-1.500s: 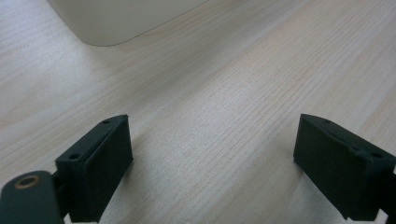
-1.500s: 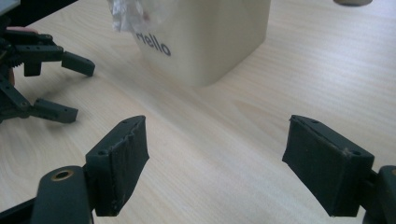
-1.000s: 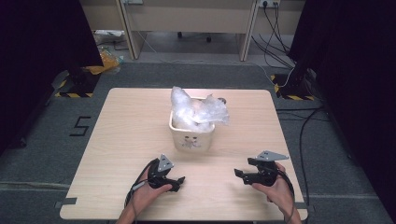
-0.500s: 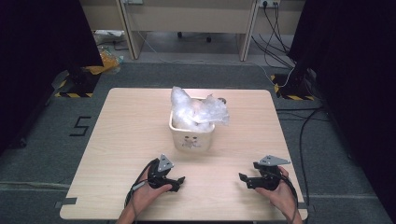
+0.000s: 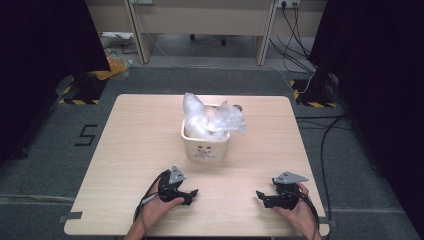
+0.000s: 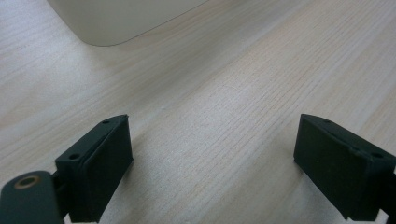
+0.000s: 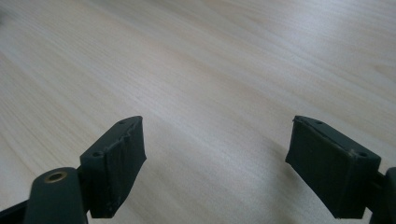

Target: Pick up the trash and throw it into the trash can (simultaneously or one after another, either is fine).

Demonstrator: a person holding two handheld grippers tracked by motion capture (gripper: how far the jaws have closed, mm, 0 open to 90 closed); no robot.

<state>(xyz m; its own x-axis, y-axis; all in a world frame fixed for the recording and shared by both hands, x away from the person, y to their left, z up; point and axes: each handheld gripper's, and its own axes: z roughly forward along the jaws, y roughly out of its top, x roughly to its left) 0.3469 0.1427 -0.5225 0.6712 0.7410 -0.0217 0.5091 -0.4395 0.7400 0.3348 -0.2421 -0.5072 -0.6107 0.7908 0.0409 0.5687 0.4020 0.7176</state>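
Observation:
A cream bin (image 5: 205, 147) with a small face printed on its front stands at the middle of the wooden table (image 5: 130, 135). Crumpled clear plastic (image 5: 210, 116) bulges out of its top. My left gripper (image 5: 192, 195) rests low on the table in front of the bin, a little to its left, open and empty; in the left gripper view (image 6: 212, 163) the bin's lower corner (image 6: 116, 18) lies just ahead. My right gripper (image 5: 260, 196) sits near the front right of the table, open with bare wood between its jaws, as the right gripper view (image 7: 215, 158) confirms.
Beyond the table's far edge run desk legs and cables (image 5: 295, 20) on grey carpet. Yellow-black striped bases (image 5: 80, 92) sit on the floor at both far corners. A marking like a 5 (image 5: 86, 135) is taped on the floor at the left.
My right gripper has shifted slightly down and toward the table's front edge. The left gripper and the bin have stayed put.

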